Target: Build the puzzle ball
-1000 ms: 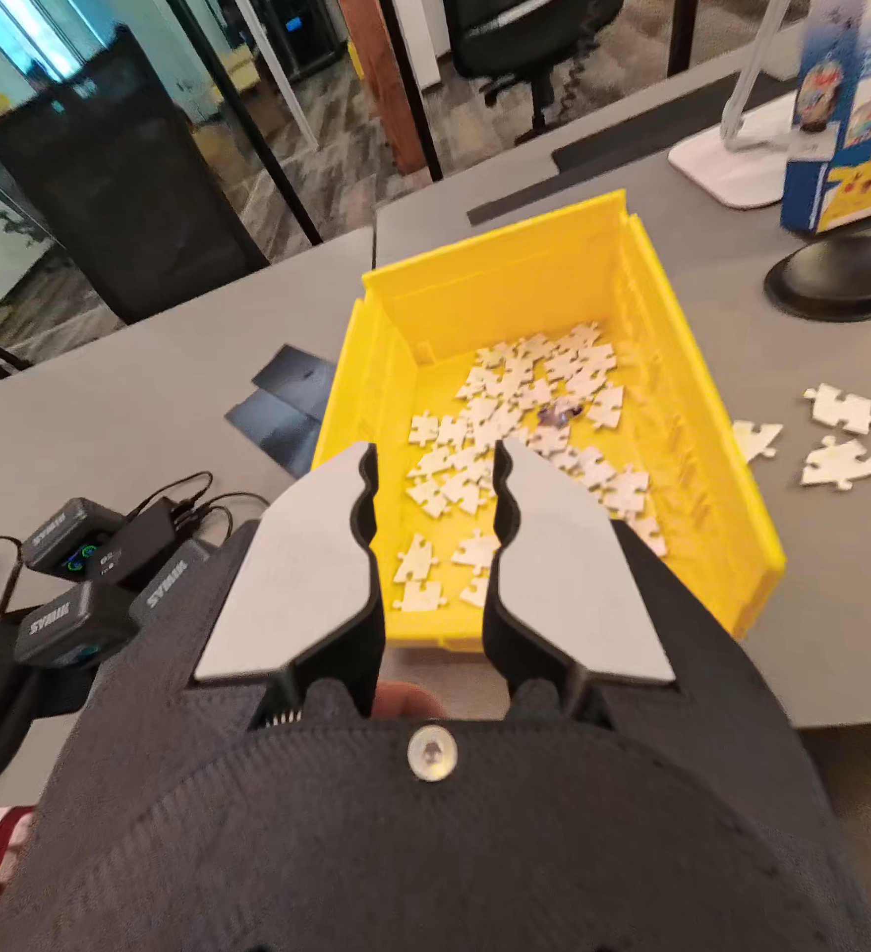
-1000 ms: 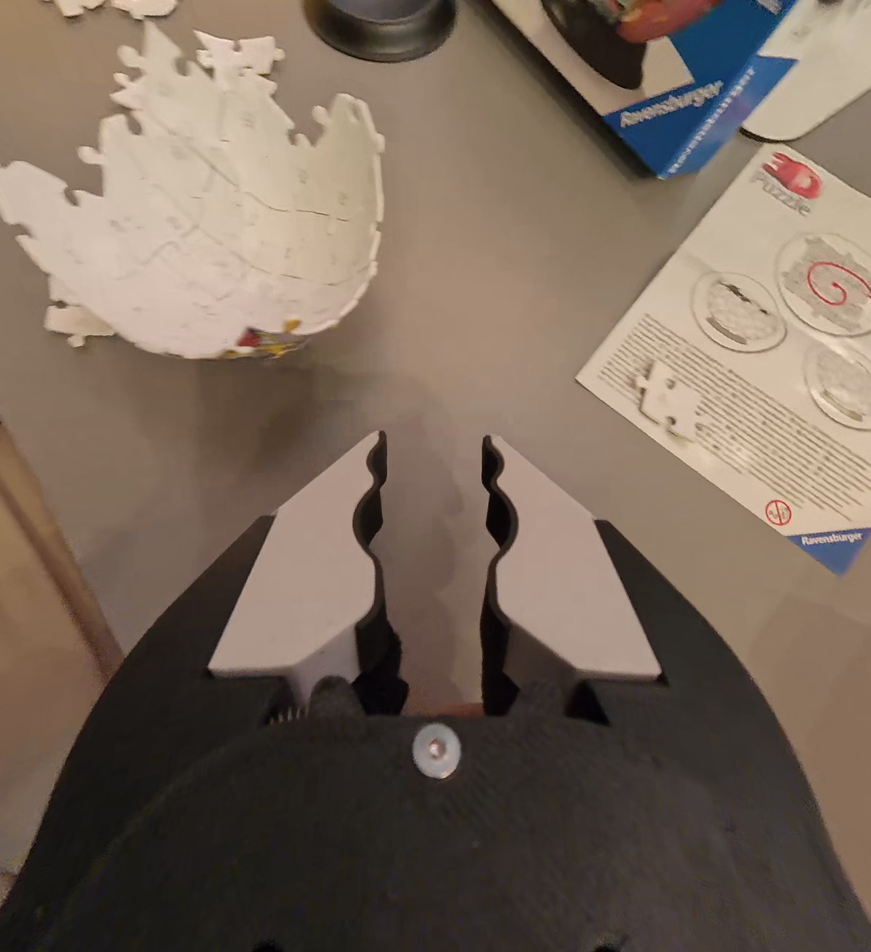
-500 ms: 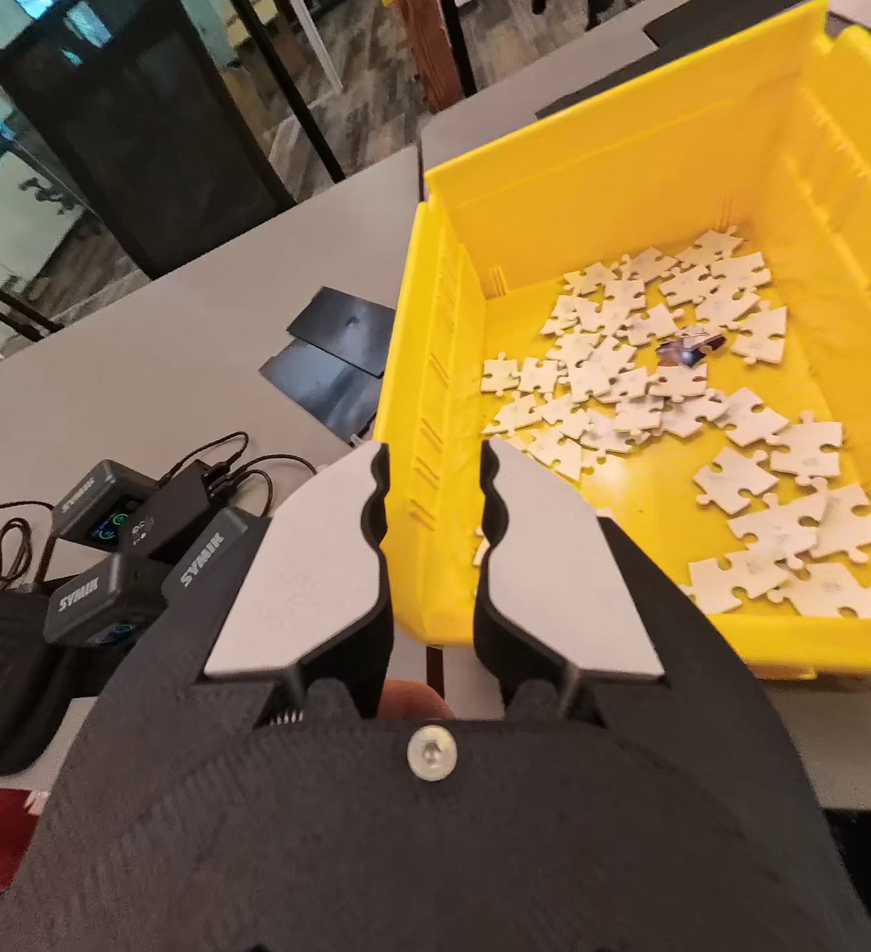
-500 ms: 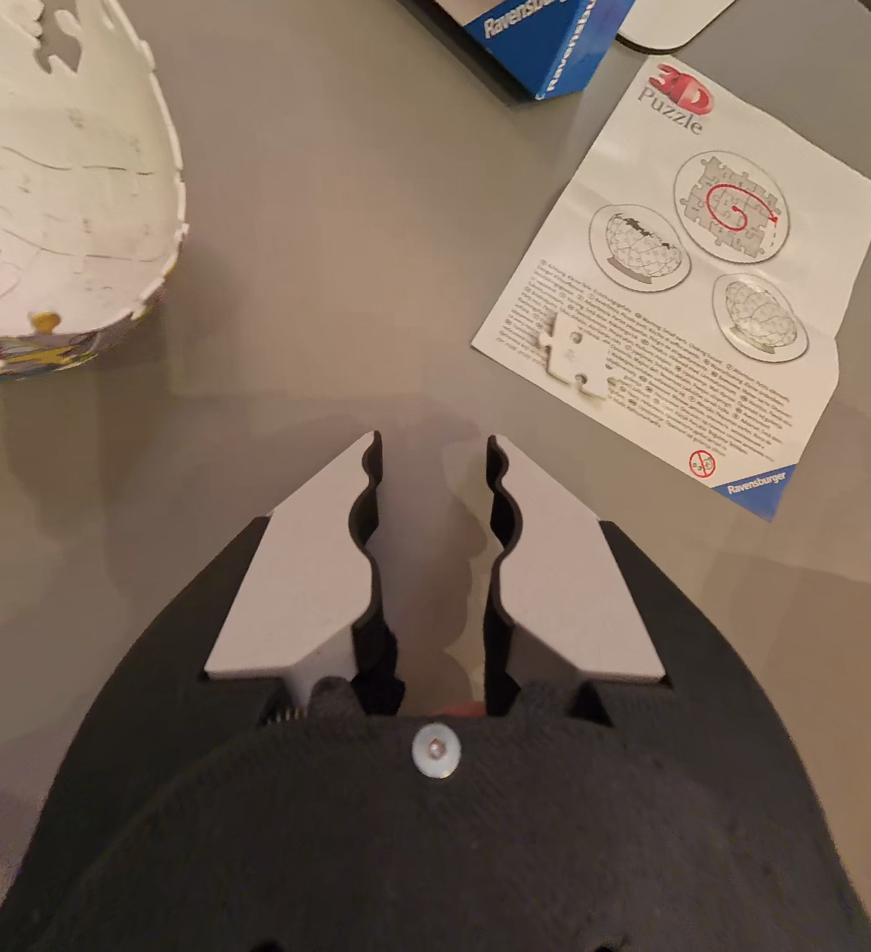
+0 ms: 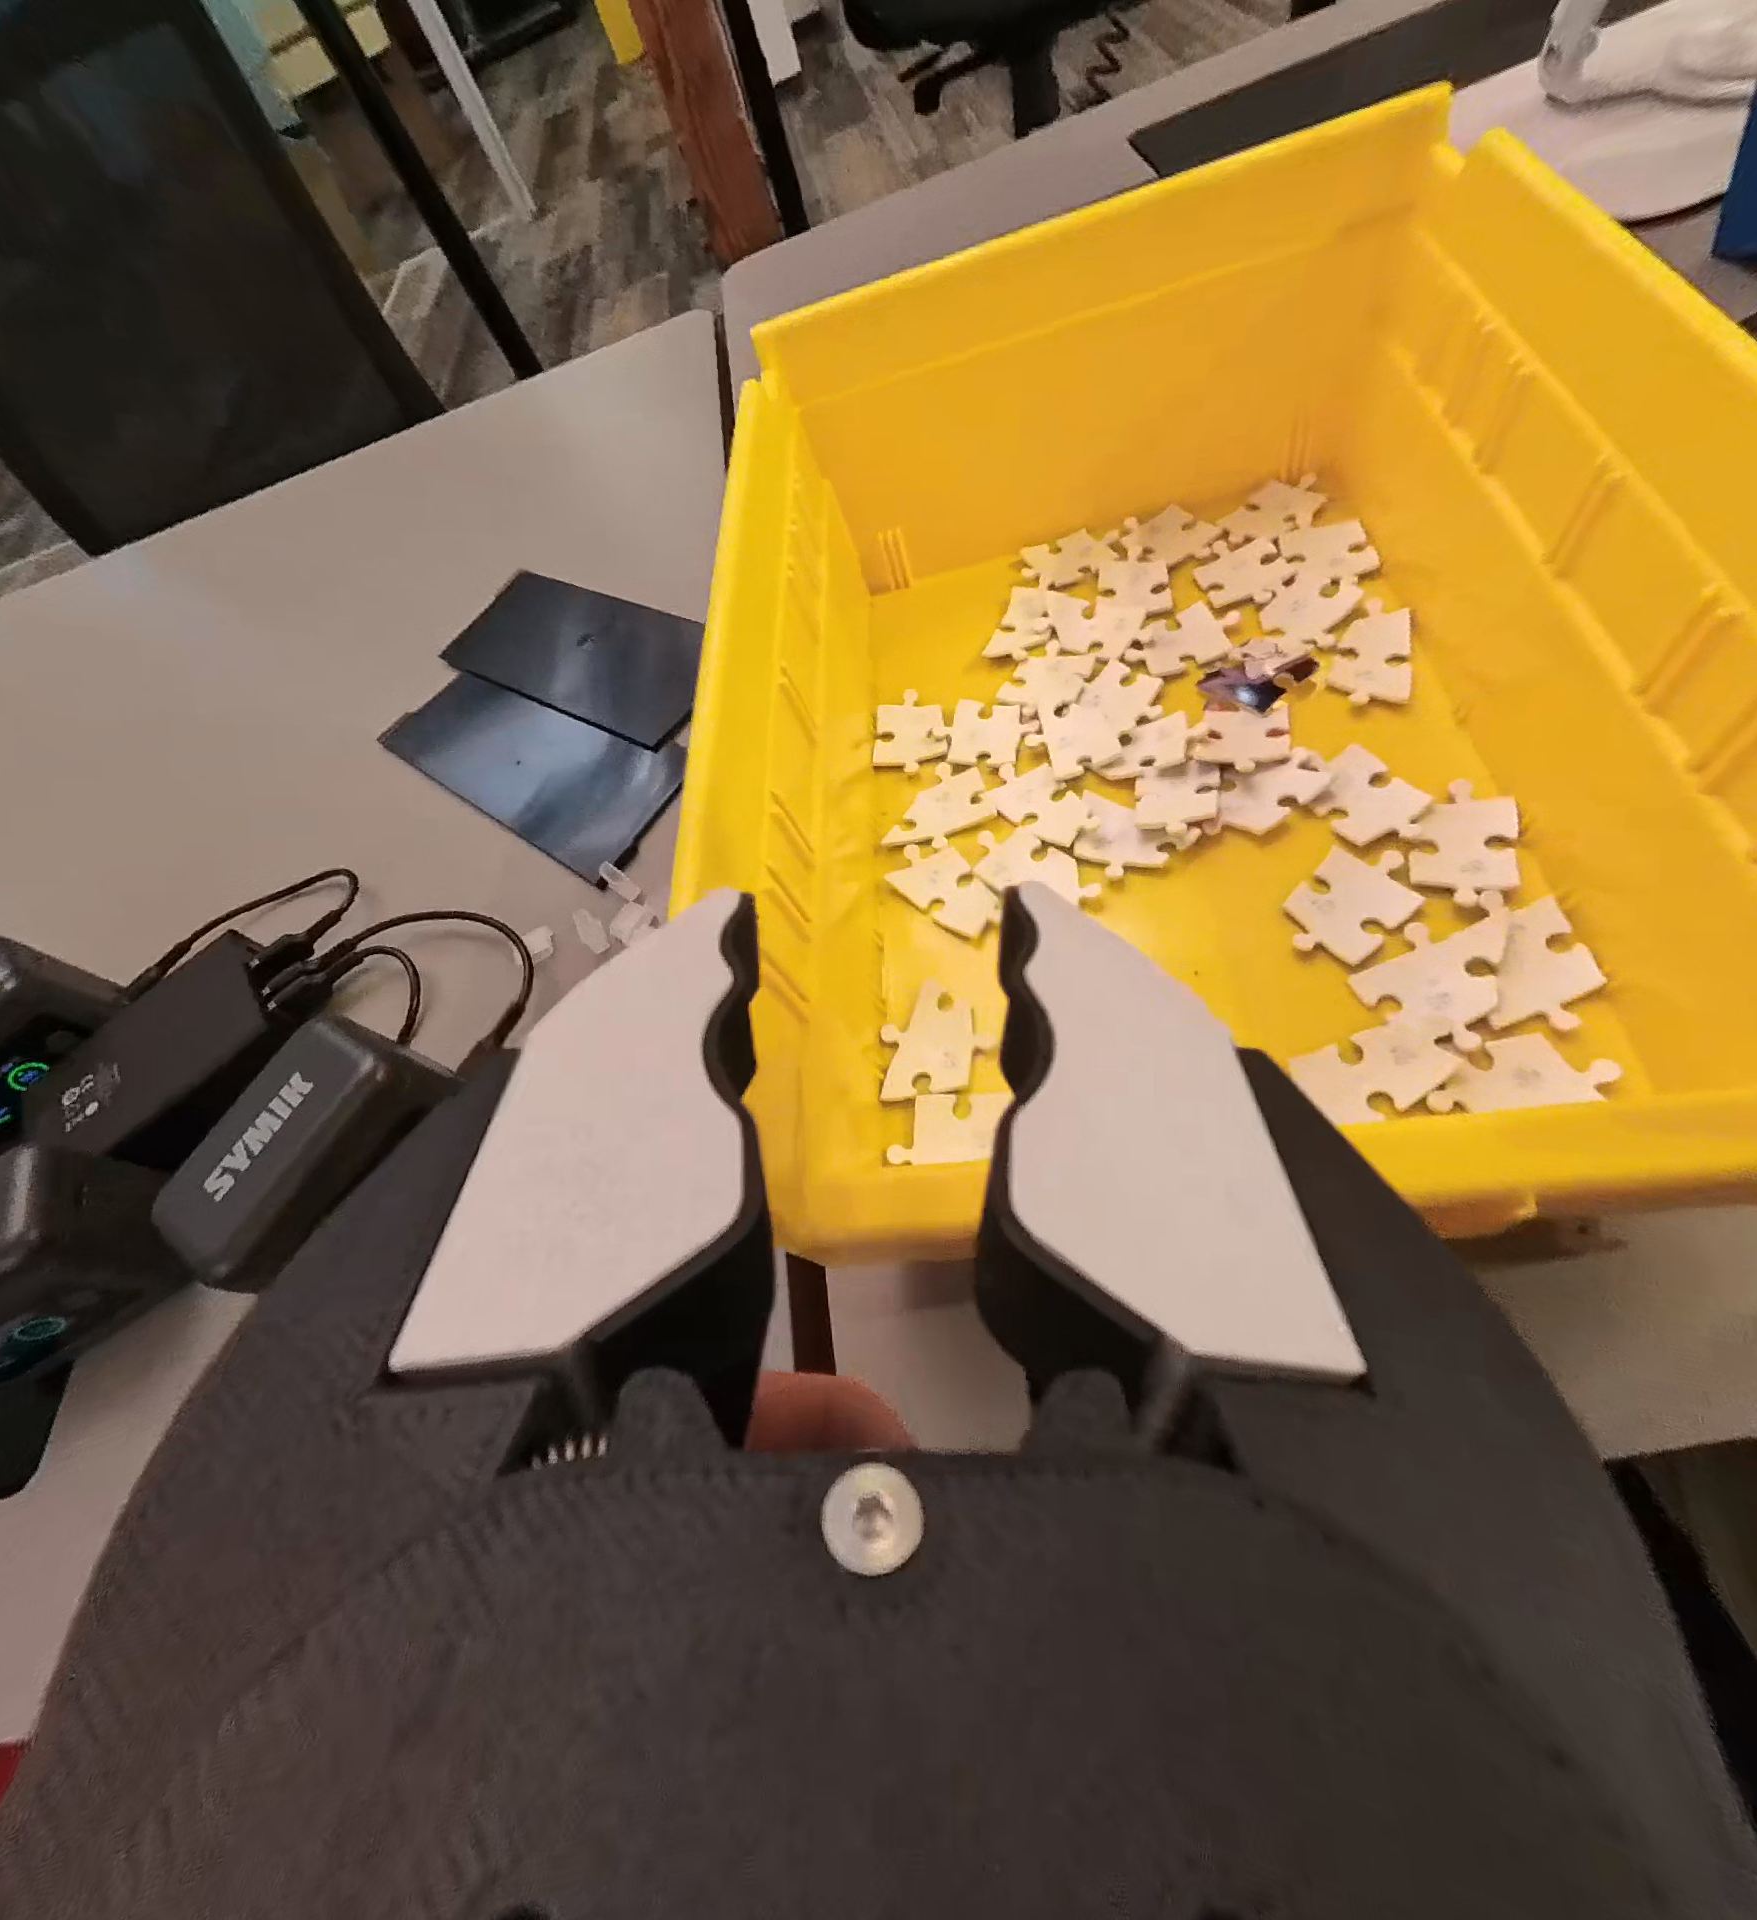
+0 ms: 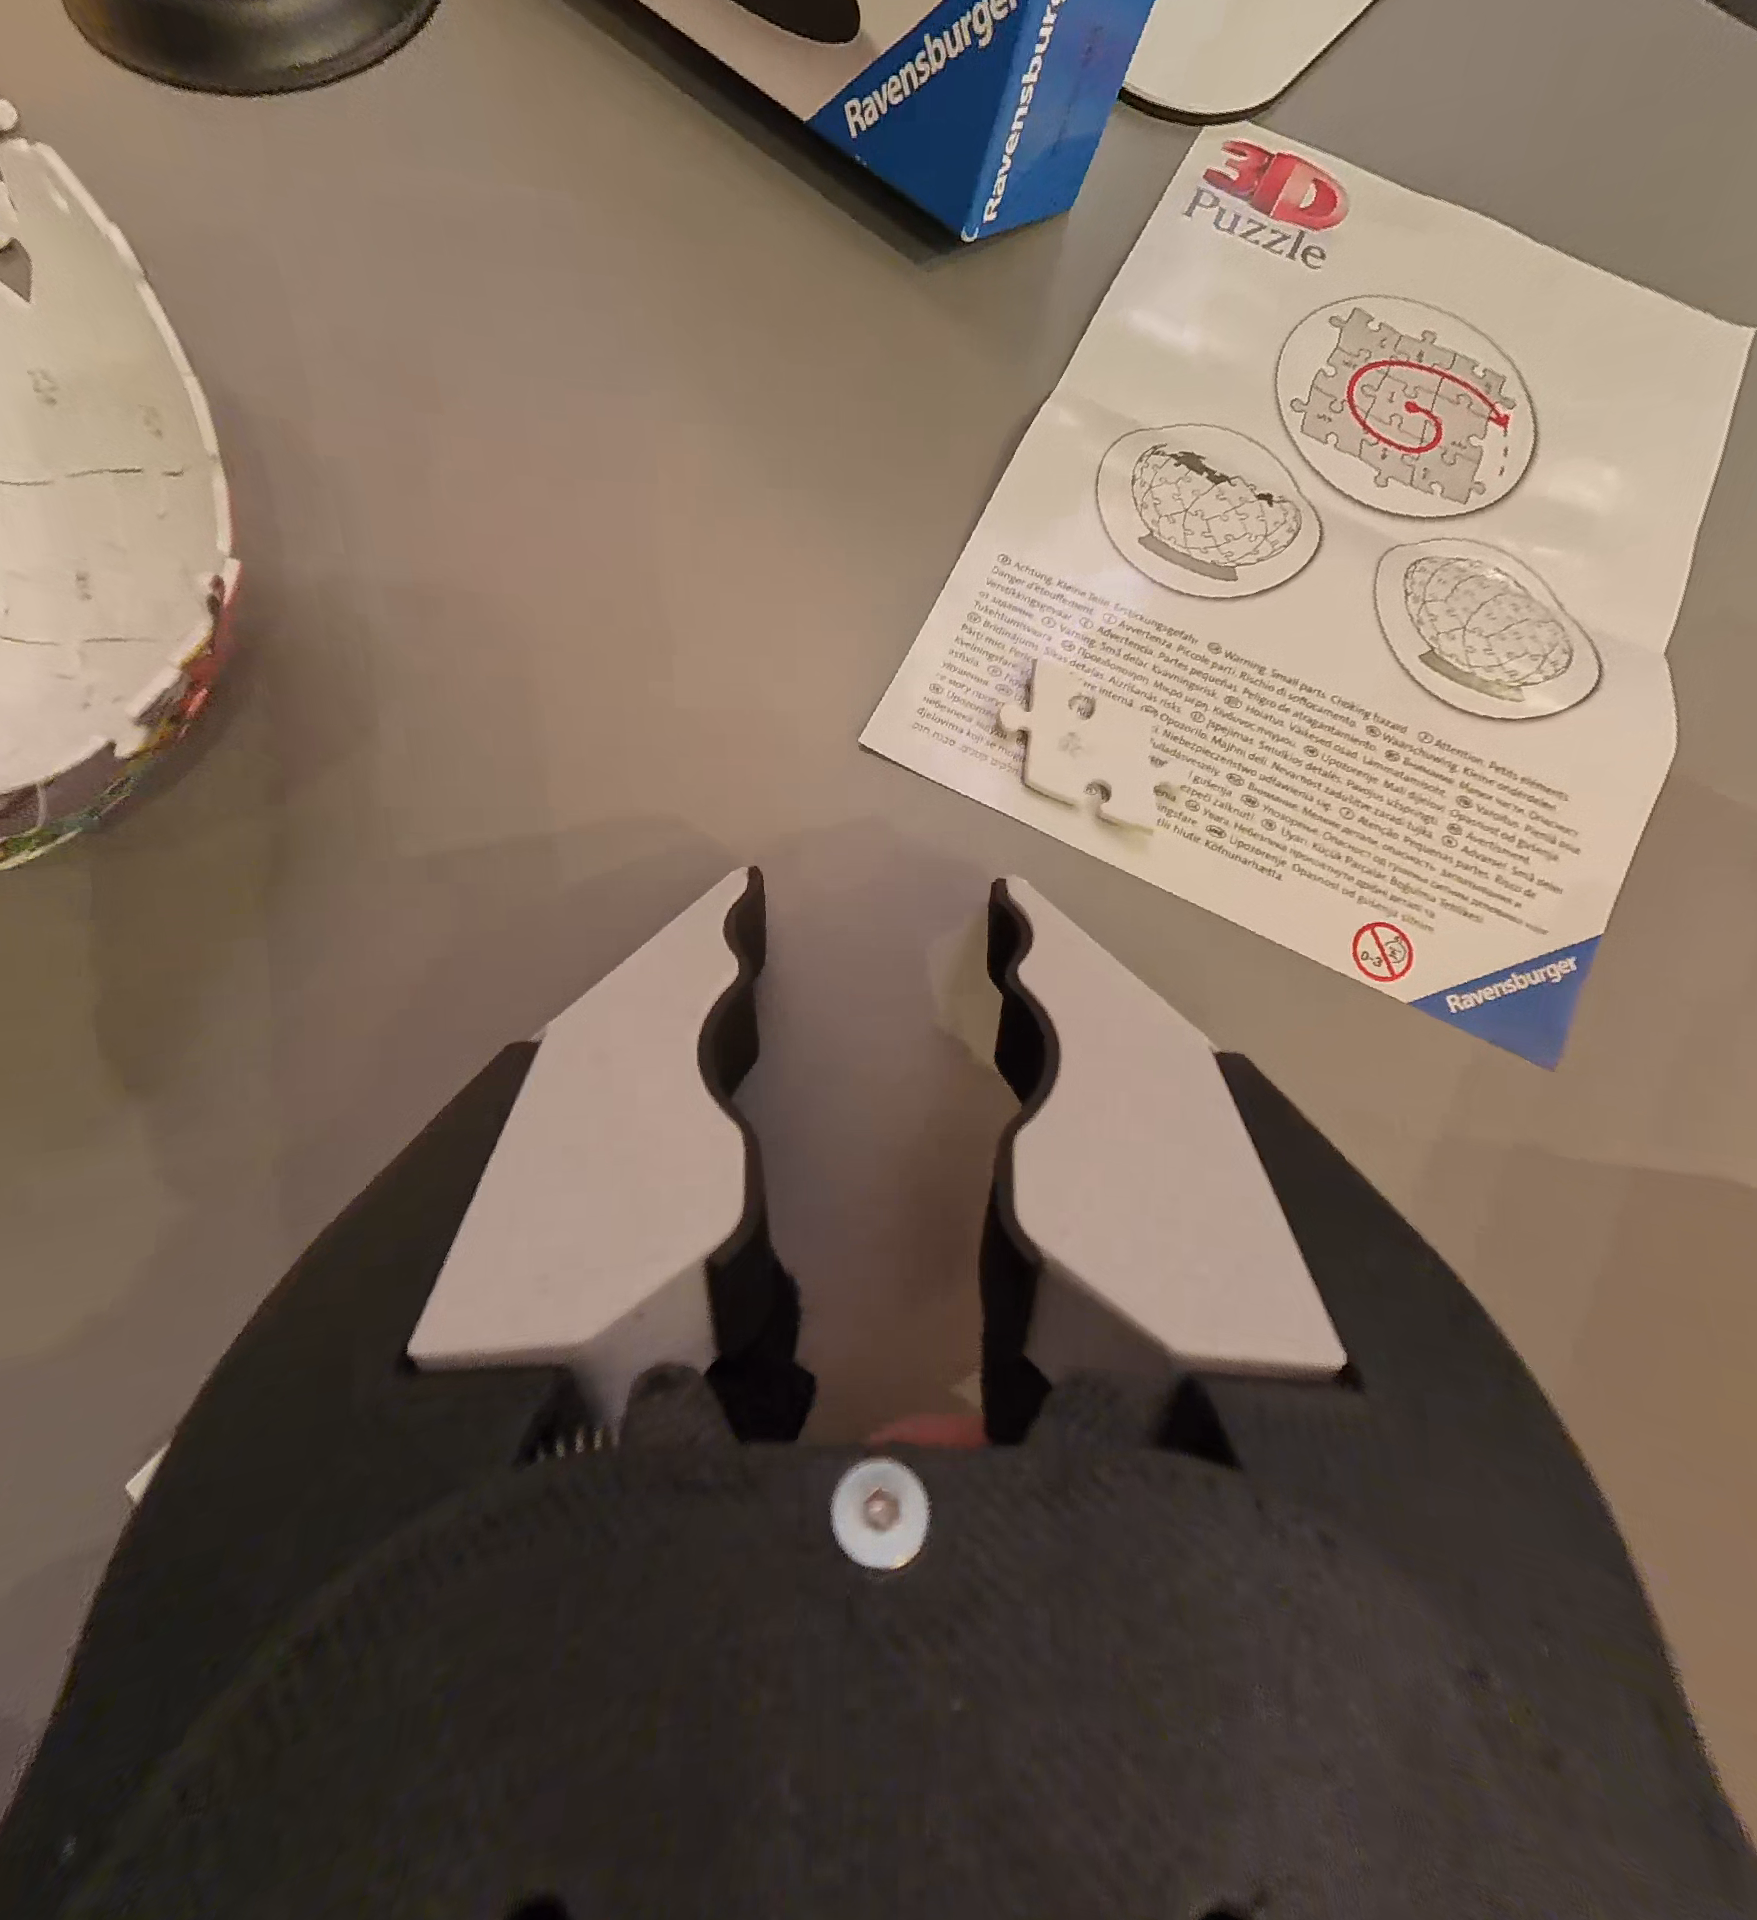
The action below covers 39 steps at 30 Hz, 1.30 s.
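Observation:
In the left wrist view a yellow bin holds several loose white puzzle pieces, backs up. My left gripper is open and empty, above the bin's near left corner. In the right wrist view the half-built puzzle ball, a white bowl-shaped shell with a coloured outside, lies at the left edge. One loose white piece lies on the instruction sheet. My right gripper is open and empty above the grey table, just short of that piece.
Black battery packs with cables and two dark cards lie left of the bin. The blue puzzle box, a black round base and a white pad lie at the far side of the table. My hands' fingertips stand some 65 cm from each other.
My left gripper has moved closer to the bin, toward its near left corner. My right gripper has moved right, away from the ball shell and toward the sheet and its piece. Both stay open.

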Motion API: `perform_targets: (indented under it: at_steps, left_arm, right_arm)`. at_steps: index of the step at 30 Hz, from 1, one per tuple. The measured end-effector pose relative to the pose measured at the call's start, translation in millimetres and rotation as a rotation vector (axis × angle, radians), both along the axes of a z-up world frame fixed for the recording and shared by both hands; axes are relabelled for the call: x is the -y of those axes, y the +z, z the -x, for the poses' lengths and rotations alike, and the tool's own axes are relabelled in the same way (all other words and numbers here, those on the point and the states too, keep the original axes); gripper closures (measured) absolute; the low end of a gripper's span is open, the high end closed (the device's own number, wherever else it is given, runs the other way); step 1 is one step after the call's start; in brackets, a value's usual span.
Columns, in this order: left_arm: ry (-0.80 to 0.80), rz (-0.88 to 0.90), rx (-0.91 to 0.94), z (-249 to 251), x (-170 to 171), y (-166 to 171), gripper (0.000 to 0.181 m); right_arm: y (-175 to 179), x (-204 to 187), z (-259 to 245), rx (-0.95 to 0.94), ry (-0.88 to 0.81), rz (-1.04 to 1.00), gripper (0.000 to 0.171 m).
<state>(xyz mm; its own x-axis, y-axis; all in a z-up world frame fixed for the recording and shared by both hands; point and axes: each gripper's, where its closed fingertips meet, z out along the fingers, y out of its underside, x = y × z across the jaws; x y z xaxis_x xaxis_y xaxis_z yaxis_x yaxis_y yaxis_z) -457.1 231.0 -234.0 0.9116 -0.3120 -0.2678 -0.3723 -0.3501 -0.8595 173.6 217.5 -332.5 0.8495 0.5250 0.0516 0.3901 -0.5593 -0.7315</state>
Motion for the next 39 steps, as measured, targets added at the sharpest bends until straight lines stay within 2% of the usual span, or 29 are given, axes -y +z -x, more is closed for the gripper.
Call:
perform_targets:
  at_steps: [5,9,14,19,24,32,35,37,39]
  left_arm:
    - [-0.103,-0.018,0.069,-17.7,5.6,4.1,0.132]
    - [-0.127,0.058,-0.015,-20.2,8.6,-16.9,0.133]
    - [-0.224,0.114,-0.045,-44.9,7.7,-21.1,0.133]
    - [-0.347,0.255,-0.128,-68.4,-1.4,-31.8,0.119]
    - [-0.391,0.347,-0.212,-77.9,-9.6,-49.3,0.109]
    - [-0.478,0.400,-0.304,-92.5,-29.0,-49.7,0.107]
    - [-0.452,0.388,-0.294,-88.6,-45.2,-47.2,0.112]
    - [-0.436,0.388,-0.268,-84.2,-51.7,-46.5,0.134]
    - [-0.435,0.373,-0.220,-85.9,-56.1,-44.9,0.142]
  right_arm:
    - [-0.7,-0.9,-0.7,-0.029,-0.006,0.022,0.131]
    - [-0.8,-0.7,-0.8,-0.032,-0.008,0.022,0.131]
    - [-0.9,-1.3,-0.8,-0.036,-0.009,0.026,0.131]
    - [-0.9,-1.4,-0.8,-0.040,-0.008,0.028,0.131]
    - [-0.9,-1.3,-0.9,-0.041,-0.007,0.029,0.132]
    - [-0.9,-1.6,-0.7,-0.046,-0.006,0.032,0.132]
    - [-0.8,-1.6,-0.6,-0.047,-0.005,0.032,0.132]
    - [-0.7,-1.5,-0.6,-0.051,-0.004,0.034,0.132]
    - [-0.7,-1.4,-0.4,-0.052,-0.003,0.035,0.132]
